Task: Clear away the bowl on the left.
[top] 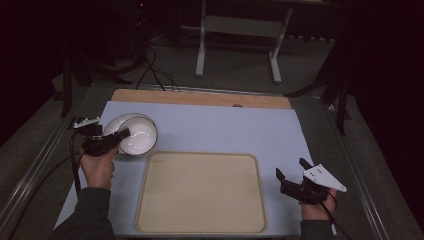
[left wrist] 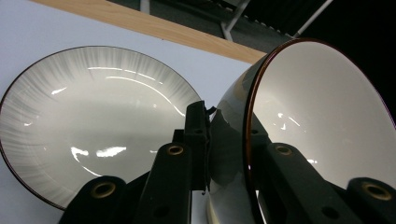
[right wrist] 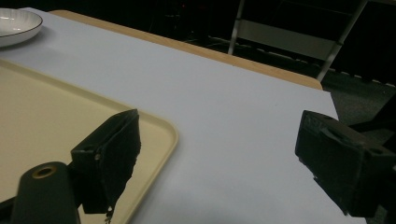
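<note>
Bowl (left wrist: 317, 116), white inside with a dark brown rim, sits clamped in the left gripper (top: 107, 141) at the far left of the counter (top: 225, 130). In the left gripper view the jaws pinch the bowl's wall, one jaw on its glossy outer side and the other inside, and the bowl is tipped so its open mouth faces sideways. Just beside it, further left in that view, a shallow plate (left wrist: 93, 126) with fine grey streaks and a thin dark rim rests flat on the pale blue sheet that covers the counter. From the high view the two dishes overlap and read as one white round shape (top: 132, 134) just past the tray's far left corner. The tray (top: 200, 195) is cream, with rounded corners, and lies in the near middle of the counter with nothing on it. The right gripper (top: 291, 172) hovers at the near right, just off the tray's right edge, well apart from the bowl. Its jaws stand wide apart with nothing between them, as the right gripper view shows over bare sheet and the tray's corner (right wrist: 159, 126). A wooden strip (top: 200, 97) runs along the counter's far edge.
</note>
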